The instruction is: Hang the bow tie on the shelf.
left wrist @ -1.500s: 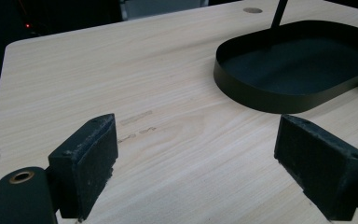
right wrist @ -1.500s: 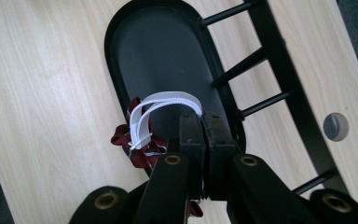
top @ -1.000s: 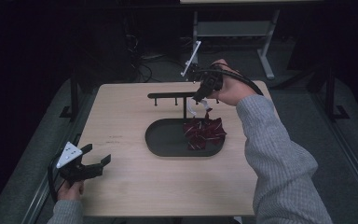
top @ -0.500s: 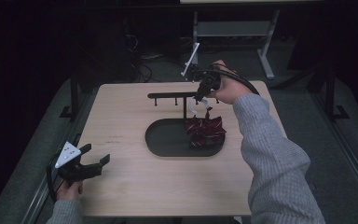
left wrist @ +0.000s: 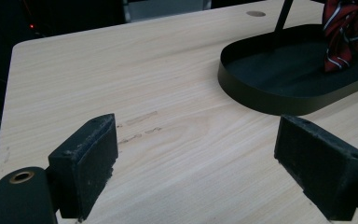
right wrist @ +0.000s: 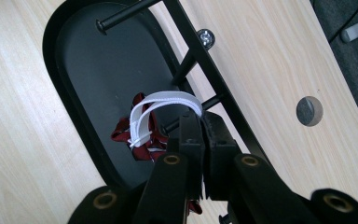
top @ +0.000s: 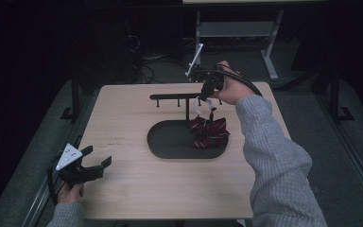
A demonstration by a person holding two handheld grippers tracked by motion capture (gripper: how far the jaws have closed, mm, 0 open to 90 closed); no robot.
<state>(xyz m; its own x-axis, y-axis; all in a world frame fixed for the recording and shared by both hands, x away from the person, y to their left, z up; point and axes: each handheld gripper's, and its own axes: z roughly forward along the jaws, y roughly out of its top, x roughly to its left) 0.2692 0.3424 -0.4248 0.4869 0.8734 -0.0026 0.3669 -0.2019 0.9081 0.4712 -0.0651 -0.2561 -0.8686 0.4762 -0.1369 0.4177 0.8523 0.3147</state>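
Note:
A dark red striped fabric piece (top: 209, 131) rests on the right part of a black oval tray (top: 170, 142). A white strap loop (right wrist: 163, 100) is tied to it. My right gripper (top: 204, 96) is shut on this loop and holds it up beside a peg at the right end of the black rack (top: 177, 97) that stands in the tray. In the right gripper view the jaws (right wrist: 200, 123) are pressed together with the loop sticking out ahead and the red fabric (right wrist: 121, 127) hanging below. My left gripper (top: 97, 156) hovers open at the table's near left corner, with nothing between its pads (left wrist: 86, 158).
The tray's rim (left wrist: 261, 98) and the red fabric (left wrist: 342, 28) lie off to the right in the left gripper view. A round cable hole (right wrist: 309, 111) is in the tabletop beyond the rack. Dark floor, cables and a desk frame (top: 236, 28) lie behind the table.
The right hand has shifted and turned only slightly at the rack's right end, still holding the loop. The left gripper has stayed where it was.

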